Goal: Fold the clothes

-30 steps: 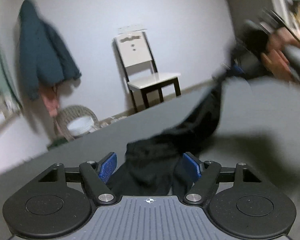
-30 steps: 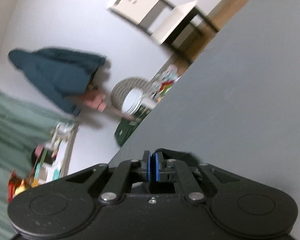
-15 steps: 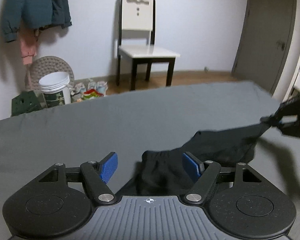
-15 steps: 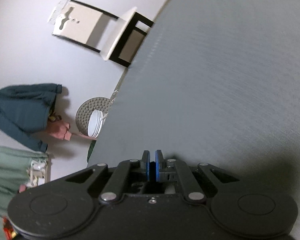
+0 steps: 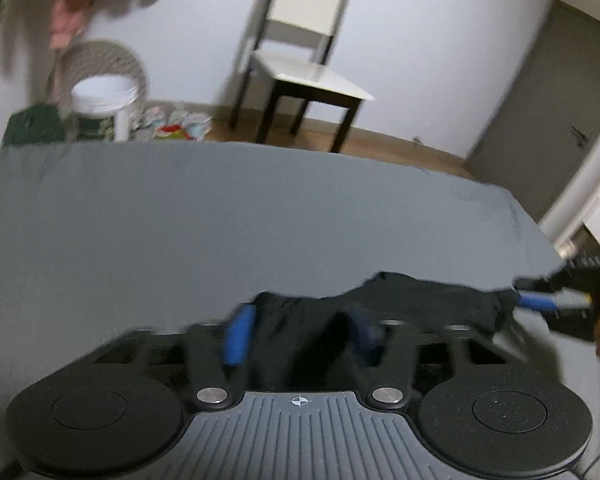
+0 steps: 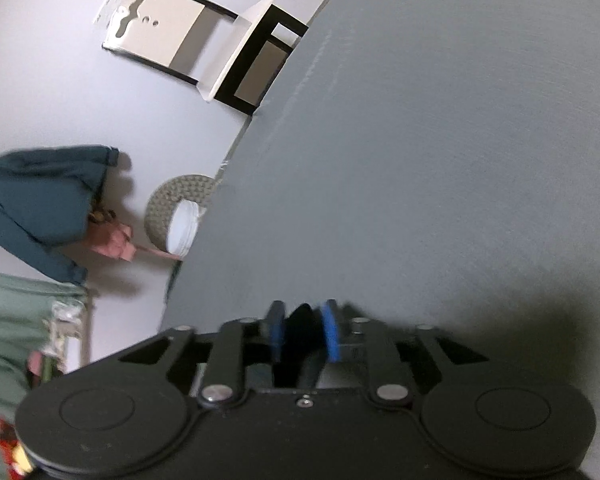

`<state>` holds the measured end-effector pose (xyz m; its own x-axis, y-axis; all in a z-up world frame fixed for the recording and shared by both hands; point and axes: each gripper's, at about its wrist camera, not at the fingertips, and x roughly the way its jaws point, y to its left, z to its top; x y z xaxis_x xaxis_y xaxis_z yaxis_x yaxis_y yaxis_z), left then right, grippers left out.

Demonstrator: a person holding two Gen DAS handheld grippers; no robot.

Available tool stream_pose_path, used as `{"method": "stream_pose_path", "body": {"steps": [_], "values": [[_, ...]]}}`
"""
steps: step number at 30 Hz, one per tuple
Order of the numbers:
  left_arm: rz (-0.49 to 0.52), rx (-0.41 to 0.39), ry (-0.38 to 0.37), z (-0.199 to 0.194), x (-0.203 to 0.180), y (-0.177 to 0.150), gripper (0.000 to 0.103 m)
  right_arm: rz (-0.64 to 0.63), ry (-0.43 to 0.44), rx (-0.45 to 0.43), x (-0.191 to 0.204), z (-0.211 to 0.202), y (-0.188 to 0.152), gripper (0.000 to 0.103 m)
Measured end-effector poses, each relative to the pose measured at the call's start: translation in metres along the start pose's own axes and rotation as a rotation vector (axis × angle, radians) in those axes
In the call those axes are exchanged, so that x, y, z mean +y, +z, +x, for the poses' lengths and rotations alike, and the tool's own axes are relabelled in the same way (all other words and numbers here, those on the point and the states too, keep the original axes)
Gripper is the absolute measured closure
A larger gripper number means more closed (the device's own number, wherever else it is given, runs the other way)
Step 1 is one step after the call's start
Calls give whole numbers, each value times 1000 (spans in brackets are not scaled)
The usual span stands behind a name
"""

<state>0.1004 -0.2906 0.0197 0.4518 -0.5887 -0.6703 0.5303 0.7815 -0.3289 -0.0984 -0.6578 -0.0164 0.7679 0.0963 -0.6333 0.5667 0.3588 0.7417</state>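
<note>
Black garment (image 5: 400, 304): lies on your grey bed (image 5: 220, 220), spanning both tools. Left tool (image 5: 300, 332): wide, cloth between its pads. Right tool (image 6: 303, 334): narrowly parted around a fold.

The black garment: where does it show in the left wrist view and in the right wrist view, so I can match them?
Left wrist: the black garment lies low and centre-right on the grey bed, running from the left gripper to the right gripper.
Right wrist: only a dark fold shows between the blue pads, bottom centre.
Shared landmark: the white chair against the wall.
</note>
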Motion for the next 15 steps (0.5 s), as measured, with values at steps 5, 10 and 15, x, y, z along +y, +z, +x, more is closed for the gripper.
{"method": "stream_pose_path", "body": {"steps": [5,10,15], "values": [[-36,8,8,4,1,-8,93,-105,-42,-2,12,-10,-1,68],[-79,-27,20,-6,3,-13,96,-341,-89,-6,35,-17,-6,60],[-86,-51,29,-19,3,-15,96,-605,-143,35,59,-5,-22,66]]}}
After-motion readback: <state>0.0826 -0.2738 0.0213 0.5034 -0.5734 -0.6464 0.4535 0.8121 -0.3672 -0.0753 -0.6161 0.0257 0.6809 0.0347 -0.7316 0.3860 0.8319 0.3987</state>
